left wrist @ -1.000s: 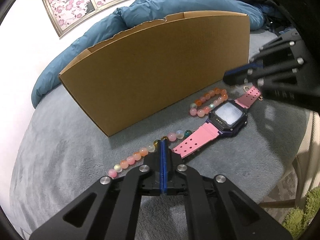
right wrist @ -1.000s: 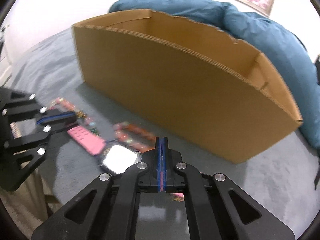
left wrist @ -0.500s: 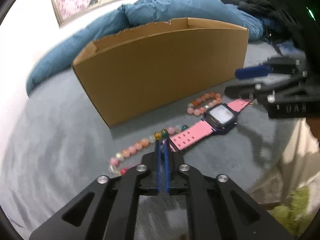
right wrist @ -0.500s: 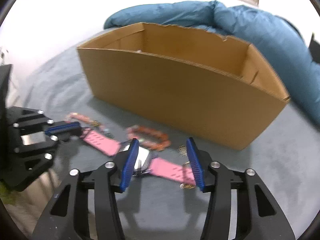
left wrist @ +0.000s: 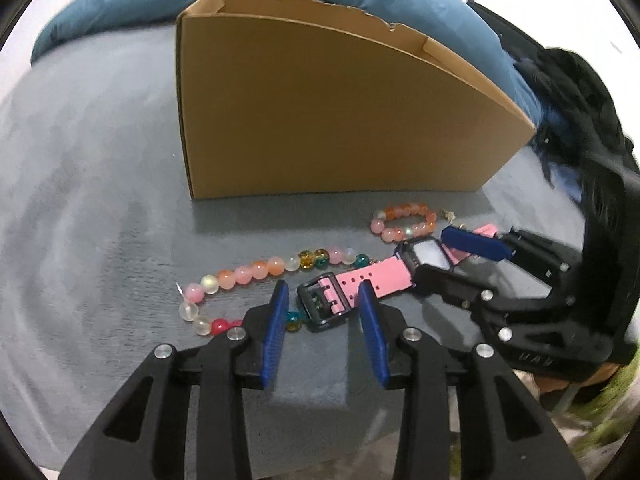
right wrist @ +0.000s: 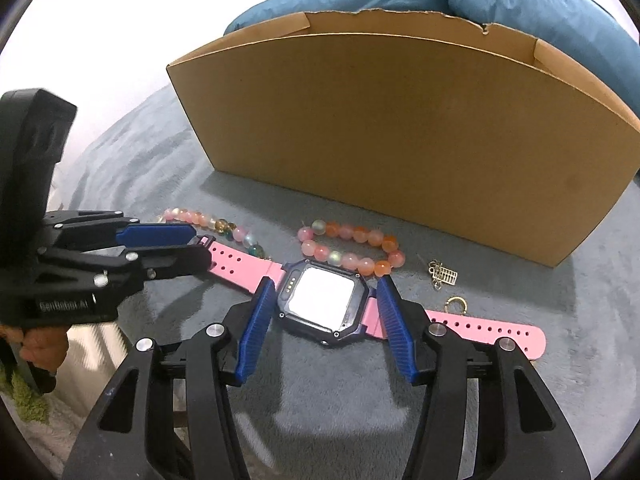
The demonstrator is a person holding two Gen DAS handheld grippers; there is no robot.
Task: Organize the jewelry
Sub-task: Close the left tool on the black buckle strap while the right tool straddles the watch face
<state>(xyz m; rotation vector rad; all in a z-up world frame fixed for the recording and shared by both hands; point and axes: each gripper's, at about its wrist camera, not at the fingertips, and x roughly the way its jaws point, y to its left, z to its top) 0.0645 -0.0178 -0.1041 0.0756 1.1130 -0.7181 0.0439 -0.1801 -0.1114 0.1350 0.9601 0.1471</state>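
A pink-strapped watch (right wrist: 322, 300) with a dark case lies flat on the grey blanket (right wrist: 328, 400). My right gripper (right wrist: 326, 284) is open, its blue pads on either side of the watch case. In the left wrist view the watch's black buckle end (left wrist: 320, 304) lies between the pads of my left gripper (left wrist: 323, 308), whose jaws are opening without touching it. A long string of mixed beads (left wrist: 256, 272) and an orange-pink bead bracelet (right wrist: 352, 248) lie next to the watch. A gold charm (right wrist: 442, 272) and a small gold ring (right wrist: 456, 304) lie to the right.
An open cardboard box (right wrist: 400, 128) stands just behind the jewelry. A blue duvet (right wrist: 540, 12) is bunched behind it. Dark clothing (left wrist: 568, 92) lies at the far right. The blanket's edge drops off near my grippers, with green shag rug (right wrist: 24, 396) below.
Both grippers were shut a second ago and now stand open. The left one has swung over the watch's buckle end; the right one has come down around the watch case.
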